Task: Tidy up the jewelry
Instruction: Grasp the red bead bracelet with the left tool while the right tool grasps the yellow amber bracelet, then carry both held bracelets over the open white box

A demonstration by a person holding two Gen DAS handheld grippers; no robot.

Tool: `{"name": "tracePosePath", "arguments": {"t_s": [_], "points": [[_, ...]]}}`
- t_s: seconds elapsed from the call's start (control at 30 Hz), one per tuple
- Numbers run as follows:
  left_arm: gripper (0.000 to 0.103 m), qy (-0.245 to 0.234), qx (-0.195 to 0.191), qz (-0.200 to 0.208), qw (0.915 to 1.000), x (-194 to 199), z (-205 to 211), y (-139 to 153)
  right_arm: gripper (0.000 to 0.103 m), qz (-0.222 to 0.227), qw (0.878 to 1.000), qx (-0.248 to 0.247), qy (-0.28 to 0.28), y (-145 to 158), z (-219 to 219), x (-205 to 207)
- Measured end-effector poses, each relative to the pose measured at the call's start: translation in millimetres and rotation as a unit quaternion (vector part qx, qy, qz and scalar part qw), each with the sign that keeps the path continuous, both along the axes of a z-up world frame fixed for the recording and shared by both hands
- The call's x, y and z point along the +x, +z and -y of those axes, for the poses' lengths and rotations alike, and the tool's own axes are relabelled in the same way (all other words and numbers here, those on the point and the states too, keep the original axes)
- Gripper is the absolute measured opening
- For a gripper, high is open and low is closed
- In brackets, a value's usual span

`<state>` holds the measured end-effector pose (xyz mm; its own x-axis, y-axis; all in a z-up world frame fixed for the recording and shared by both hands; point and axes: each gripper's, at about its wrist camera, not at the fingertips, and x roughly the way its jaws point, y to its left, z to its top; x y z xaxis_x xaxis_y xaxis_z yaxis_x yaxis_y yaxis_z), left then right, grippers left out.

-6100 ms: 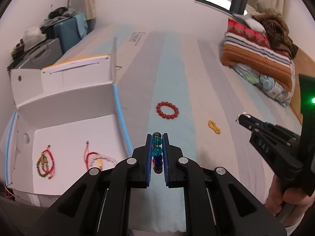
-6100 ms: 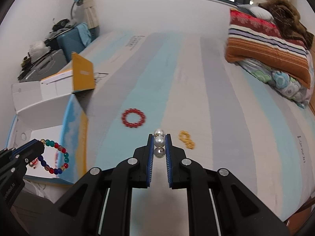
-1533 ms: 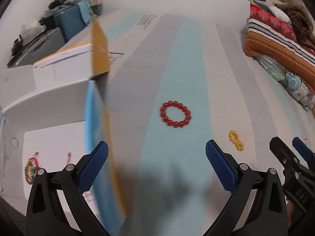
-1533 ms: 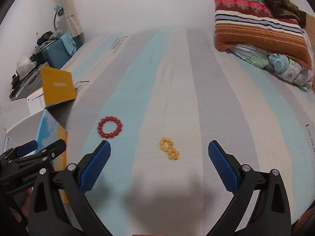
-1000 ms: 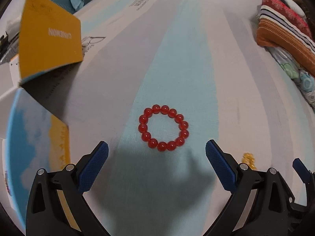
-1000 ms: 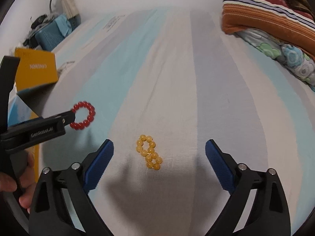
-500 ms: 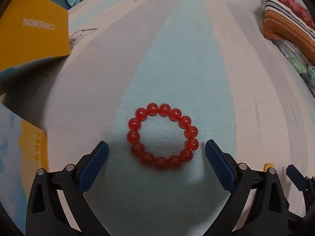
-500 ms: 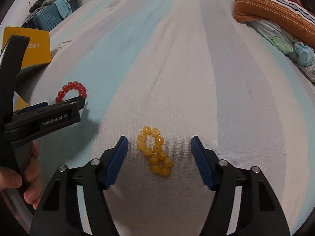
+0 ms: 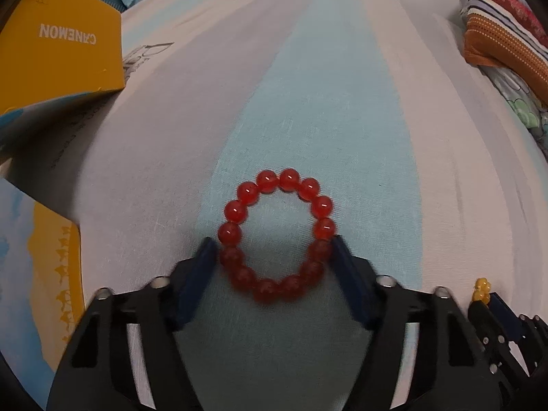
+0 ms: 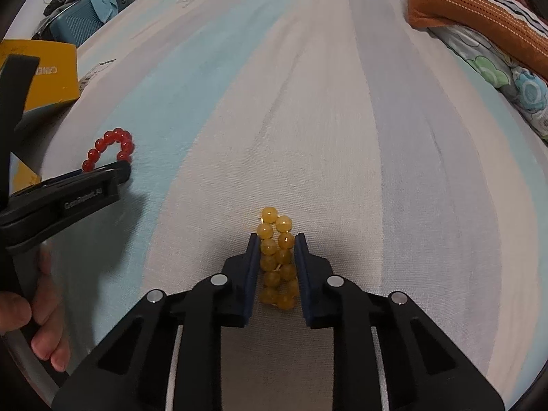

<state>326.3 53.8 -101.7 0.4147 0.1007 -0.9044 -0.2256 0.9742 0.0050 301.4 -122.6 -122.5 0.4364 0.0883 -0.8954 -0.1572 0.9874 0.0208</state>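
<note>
The red bracelet [image 9: 278, 233] is a round ring of glossy red beads, lying flat on the light blue stripe of the bed sheet [image 9: 328, 96]. The yellow bracelet [image 10: 276, 257] has smaller amber beads and is folded together into a narrow double row on a pale stripe of the same sheet.

The left gripper [image 9: 274, 257] has its jaws apart, about as wide as the red ring. The ring's nearer half lies between them, and each blue pad [image 9: 202, 270] seems to touch a bead at the side; the farther half reaches out beyond the tips. The right gripper [image 10: 274, 257] has its jaws much closer together, one on each side of the yellow beads. The pads are at the beads or just beside them, but I cannot tell if they really press. The top beads of the row stick out past the tips.

To the left of the left jaws stands a yellow and blue cardboard box [image 9: 58, 48], near the red ring but not touching it. Far ahead and to the right of both jaws lies a striped pillow [image 10: 479, 10] on a flowered cloth. Between and ahead of the jaws the sheet is smooth and wide.
</note>
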Motion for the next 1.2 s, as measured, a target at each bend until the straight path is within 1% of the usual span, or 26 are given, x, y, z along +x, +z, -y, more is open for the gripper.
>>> {"name": "tracePosePath", "arguments": {"t_s": [0.03,0.13,0.17,0.2,0.23,0.27,0.3,0.33,0.37,0.47,0.5,0.73,1.2], "points": [[0.052,0.0,-0.002,-0.001,1.0,-1.0,0.3,0.9,0.018,0.0,1.0,0.001,-0.002,-0.1,0.1,0.2],[0.041,-0.005,-0.007,-0.003,1.0,-3.1,1.1,1.6,0.018,0.0,1.0,0.002,-0.005,-1.0,0.1,0.2],[0.039,-0.006,-0.011,-0.003,0.9999,-2.8,-0.1,1.5,0.018,0.0,1.0,0.003,-0.006,-1.3,-0.3,-0.3],[0.035,-0.006,-0.022,-0.001,0.9997,-3.7,-2.3,2.1,0.018,-0.001,1.0,0.004,-0.007,-1.4,0.0,-0.2],[0.028,-0.005,-0.033,0.001,0.9994,-4.6,-4.7,2.9,0.018,-0.001,1.0,0.006,-0.008,-1.4,0.0,-0.2],[0.027,-0.005,-0.046,0.003,0.9989,-5.4,-7.4,4.0,0.018,-0.002,1.0,0.008,-0.01,-1.0,0.4,-0.1],[0.018,-0.006,-0.053,0.003,0.9986,-6.0,-7.9,4.6,0.018,-0.002,1.0,0.01,-0.01,-0.9,1.4,-0.5],[0.013,-0.007,-0.054,0.002,0.9985,-6.3,-8.3,4.9,0.018,-0.002,1.0,0.012,-0.012,-0.2,2.5,-0.4],[0.013,-0.011,-0.06,0.004,0.9981,-7.1,-8.8,5.4,0.018,-0.002,1.0,0.014,-0.013,1.0,2.9,-0.7],[0.013,-0.014,-0.06,0.005,0.9981,-8.2,-7.0,6.2,0.017,0.001,1.0,0.015,-0.014,4.0,3.8,-1.4],[0.013,-0.015,-0.061,0.005,0.998,-8.5,-6.5,6.6,0.009,0.002,1.0,0.016,-0.015,4.7,3.7,-1.8],[0.013,-0.024,-0.063,0.01,0.9977,-13.0,-3.3,14.3,0.009,0.008,1.0,0.021,-0.018,10.9,5.9,-4.2],[0.013,-0.041,-0.054,0.023,0.9974,-24.4,2.9,35.5,0.009,0.038,0.999,0.035,-0.018,34.7,8.3,-13.5]]}}
